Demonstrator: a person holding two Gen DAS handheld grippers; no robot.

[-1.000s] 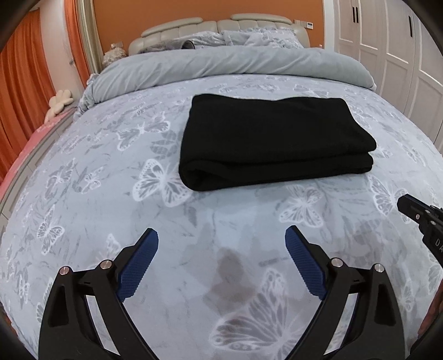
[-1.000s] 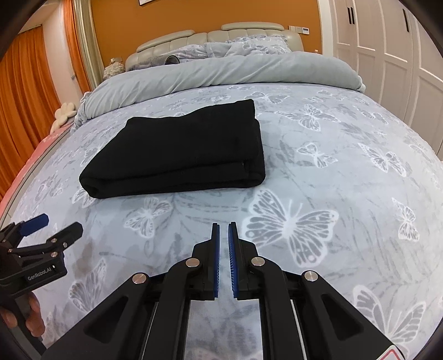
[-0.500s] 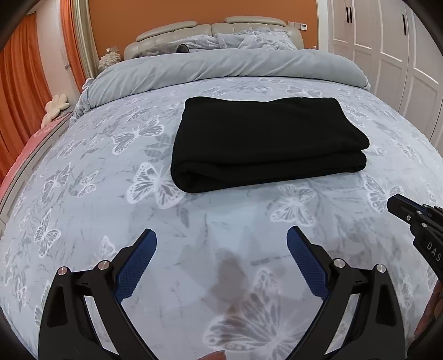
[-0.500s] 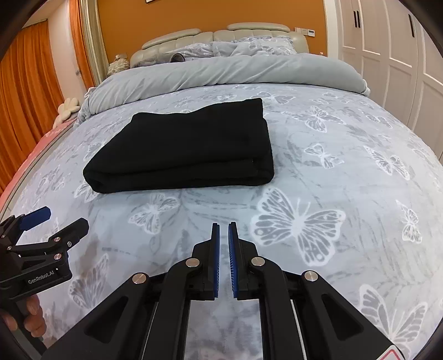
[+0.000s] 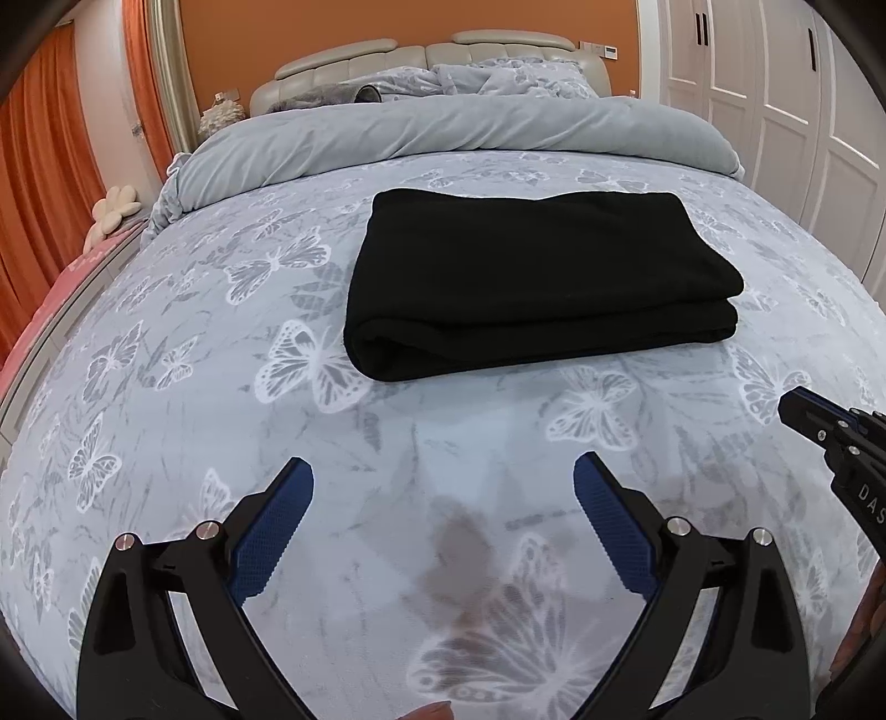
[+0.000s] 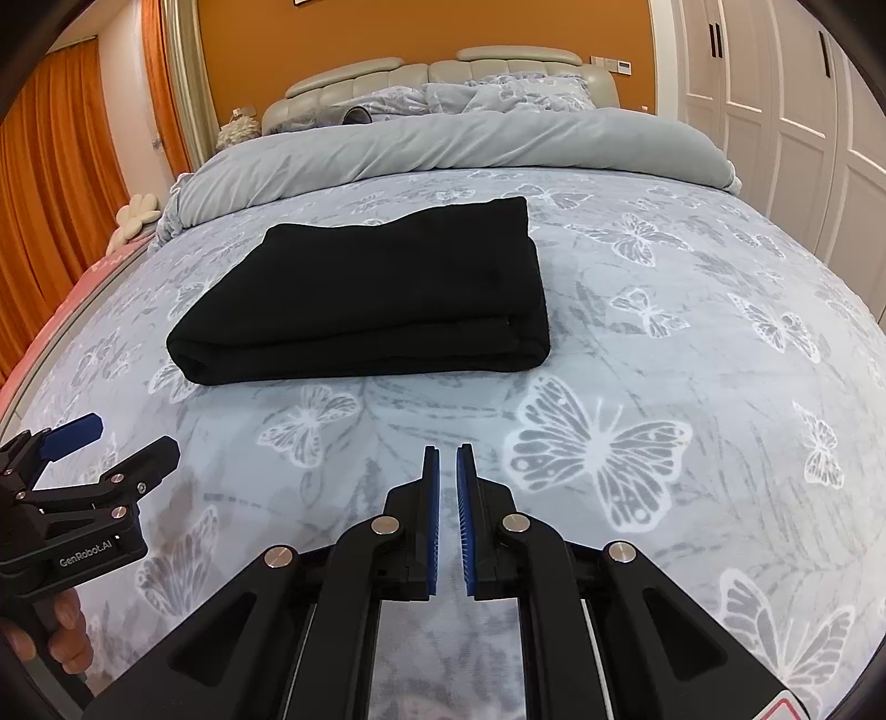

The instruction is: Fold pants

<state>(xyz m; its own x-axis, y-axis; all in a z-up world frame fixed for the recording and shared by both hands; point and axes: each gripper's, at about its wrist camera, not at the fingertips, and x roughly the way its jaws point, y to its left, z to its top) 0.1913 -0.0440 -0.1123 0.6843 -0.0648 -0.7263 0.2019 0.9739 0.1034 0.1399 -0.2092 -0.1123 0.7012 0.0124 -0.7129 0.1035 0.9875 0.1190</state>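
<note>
Butterfly-print bed (image 5: 166, 387) carries the pants (image 5: 531, 277), folded into a compact stack mid-bed, so the job looks finished. Both grippers hang clear: left gripper (image 5: 443, 498) with jaws wide, right gripper (image 6: 448, 471) nearly closed, empty.

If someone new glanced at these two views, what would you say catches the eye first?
The folded black pants stand out at once, a neat dark stack lying mid-bed on the pale butterfly-print bedspread. Nearer the camera, the left tongs gape wide open above the cover, while the right tongs are shut on nothing. Behind it all, the orange wall glows above the headboard.
</note>
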